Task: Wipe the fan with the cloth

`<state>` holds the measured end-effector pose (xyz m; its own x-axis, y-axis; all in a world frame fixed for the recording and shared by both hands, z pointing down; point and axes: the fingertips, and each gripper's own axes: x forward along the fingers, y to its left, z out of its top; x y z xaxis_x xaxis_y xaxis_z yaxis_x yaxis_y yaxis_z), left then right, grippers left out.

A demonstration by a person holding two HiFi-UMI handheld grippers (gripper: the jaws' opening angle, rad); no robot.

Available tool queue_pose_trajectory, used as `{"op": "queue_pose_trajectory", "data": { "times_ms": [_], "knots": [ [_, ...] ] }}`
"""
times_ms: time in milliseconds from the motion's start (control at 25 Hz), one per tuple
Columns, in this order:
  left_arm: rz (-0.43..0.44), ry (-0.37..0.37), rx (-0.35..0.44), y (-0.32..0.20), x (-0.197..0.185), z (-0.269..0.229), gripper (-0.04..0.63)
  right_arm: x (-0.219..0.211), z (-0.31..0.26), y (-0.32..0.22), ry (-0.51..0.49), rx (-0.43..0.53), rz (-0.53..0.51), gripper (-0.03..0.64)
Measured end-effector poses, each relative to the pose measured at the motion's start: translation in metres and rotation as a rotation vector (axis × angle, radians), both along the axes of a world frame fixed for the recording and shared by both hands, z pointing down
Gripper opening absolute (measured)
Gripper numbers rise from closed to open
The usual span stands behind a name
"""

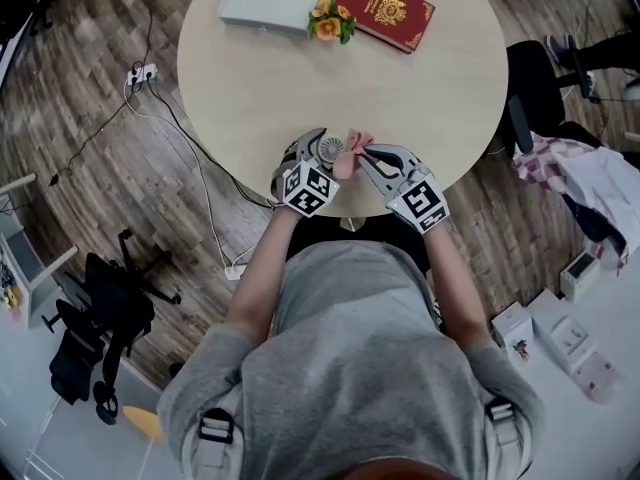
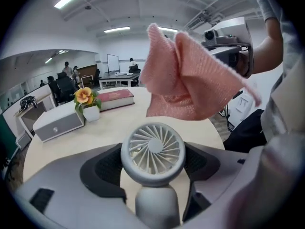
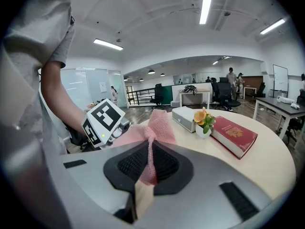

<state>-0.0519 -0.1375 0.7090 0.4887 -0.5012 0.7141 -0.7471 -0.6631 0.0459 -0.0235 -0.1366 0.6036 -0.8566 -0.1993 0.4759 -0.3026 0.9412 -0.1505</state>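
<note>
A small white hand fan [image 2: 152, 152] with a round grille sits between the jaws of my left gripper [image 2: 153, 165], which is shut on it; in the head view the fan [image 1: 331, 149] shows over the near edge of the round table [image 1: 250, 88]. A pink cloth [image 3: 151, 136] is pinched in my right gripper [image 3: 151, 163], shut on it. The cloth [image 2: 188, 78] hangs just above and to the right of the fan's head, close to it. In the head view the left gripper [image 1: 318, 158] and the right gripper [image 1: 372, 156] stand side by side with the cloth [image 1: 352, 152] between them.
On the far side of the table lie a white box [image 1: 268, 4], a small pot of orange flowers [image 1: 330, 20] and a red book [image 1: 385, 8]. Cables and a power strip [image 1: 142, 72] cross the wooden floor at the left. Chairs and clutter stand at the right.
</note>
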Motion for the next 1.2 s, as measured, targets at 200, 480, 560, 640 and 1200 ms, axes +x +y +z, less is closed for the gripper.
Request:
{"op": "queue_pose_trajectory", "data": {
  "times_ms": [200,480,560,640,1200],
  "knots": [
    [0.065,-0.026,0.023,0.016,0.003,-0.025,0.374,-0.017,-0.003,0.016,0.010,0.037,-0.013,0.028],
    [0.123,-0.061,0.069,0.028,0.011,-0.059,0.374,-0.031,-0.018,0.028,0.002,0.078,-0.026,0.028],
    [0.134,-0.078,0.084,0.029,0.011,-0.067,0.374,-0.035,-0.024,0.029,0.001,0.090,-0.026,0.028],
    [0.148,-0.086,0.092,0.030,0.012,-0.073,0.374,-0.038,-0.030,0.030,0.003,0.103,-0.028,0.028],
    [0.178,-0.136,0.135,0.033,0.013,-0.099,0.376,-0.059,-0.052,0.054,0.005,0.098,-0.124,0.028]
  ]
}}
